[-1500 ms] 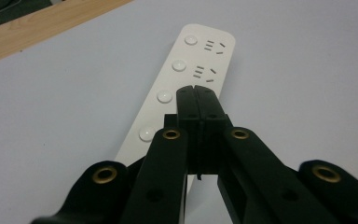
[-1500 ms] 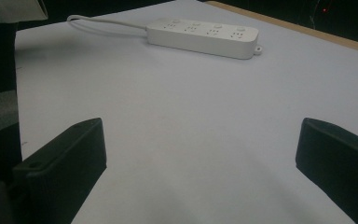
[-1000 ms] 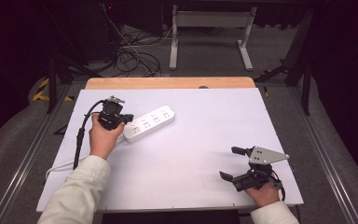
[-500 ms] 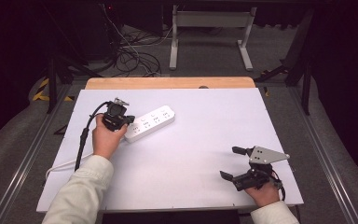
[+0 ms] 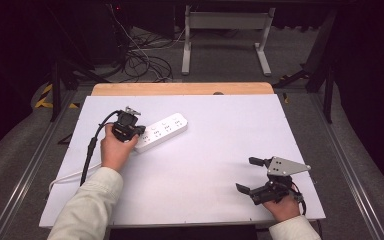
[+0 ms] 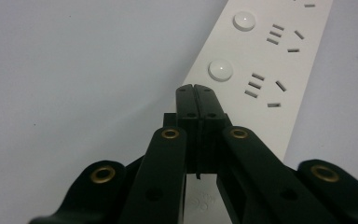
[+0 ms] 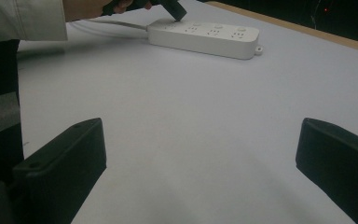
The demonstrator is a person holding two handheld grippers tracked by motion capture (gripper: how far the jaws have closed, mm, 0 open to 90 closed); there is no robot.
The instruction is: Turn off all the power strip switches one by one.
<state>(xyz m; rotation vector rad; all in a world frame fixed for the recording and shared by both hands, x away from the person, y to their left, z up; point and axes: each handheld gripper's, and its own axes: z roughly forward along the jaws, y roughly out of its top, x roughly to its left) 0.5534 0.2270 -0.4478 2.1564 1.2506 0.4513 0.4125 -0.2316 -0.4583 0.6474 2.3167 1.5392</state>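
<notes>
From above, the left tool sits on the near end of the white power strip, toward the far left of the bench; the right tool idles wide apart. The left gripper view shows its jaws pinched together just short of a round switch button; pressing off-centre could slide the strip. In the right gripper view, the strip lies loose, nothing bracing it.

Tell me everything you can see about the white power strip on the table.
The power strip is a long white bar, plastic by its look, with rounded ends, lying flat and slanted on the white table. Its top carries a row of sockets, each beside a round white button. A white cable leaves its end nearest the person's left hand. The shut left gripper points down at that end; contact is unclear.
</notes>
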